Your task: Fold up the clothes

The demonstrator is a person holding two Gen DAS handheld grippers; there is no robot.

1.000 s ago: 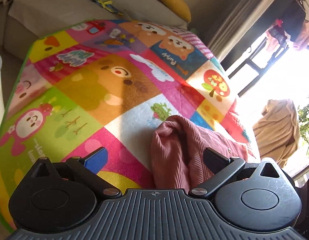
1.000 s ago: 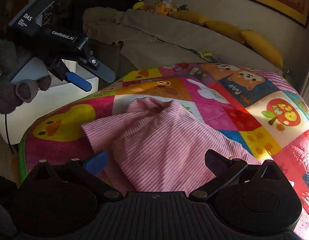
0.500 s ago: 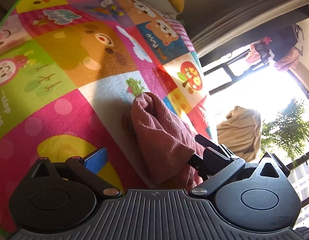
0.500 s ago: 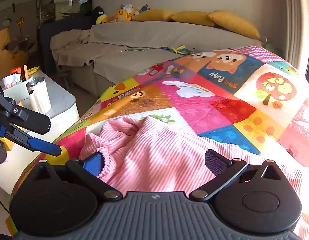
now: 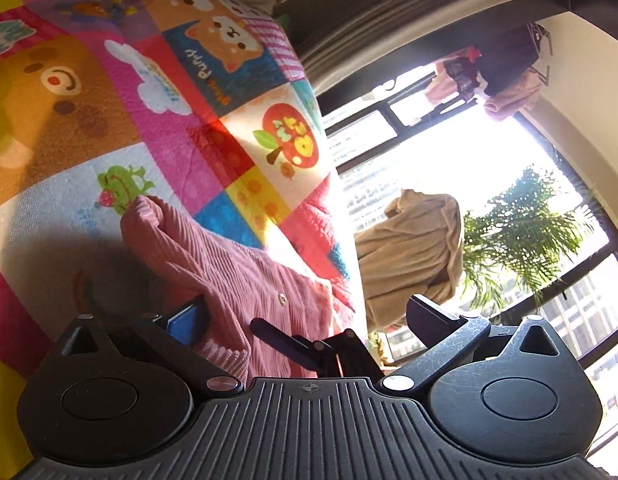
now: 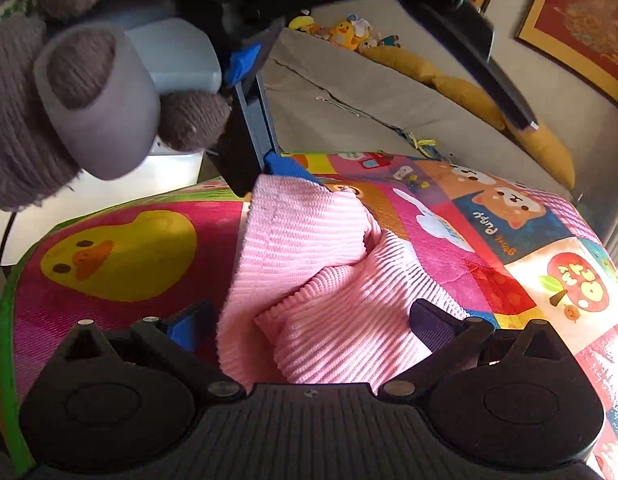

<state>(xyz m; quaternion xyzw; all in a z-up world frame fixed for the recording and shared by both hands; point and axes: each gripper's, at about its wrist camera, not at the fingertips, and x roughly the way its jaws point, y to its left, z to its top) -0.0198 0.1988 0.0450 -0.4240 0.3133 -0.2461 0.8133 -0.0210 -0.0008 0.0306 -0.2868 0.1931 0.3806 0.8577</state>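
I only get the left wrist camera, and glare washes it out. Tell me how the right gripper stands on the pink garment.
Observer: The right gripper is open; the pink garment lies bunched between its fingers.
Operator: Report what the left gripper touches.
Observer: Its lower blue pad meets the garment's raised top edge.
Operator: Name what holds it.
Observer: A hand in a grey knit glove.

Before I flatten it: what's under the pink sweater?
The pink ribbed sweater lies bunched on the cartoon patchwork mat, which shows all around it. Its own folds lie doubled beneath the top layer. Whatever is under the middle is covered and cannot be seen.
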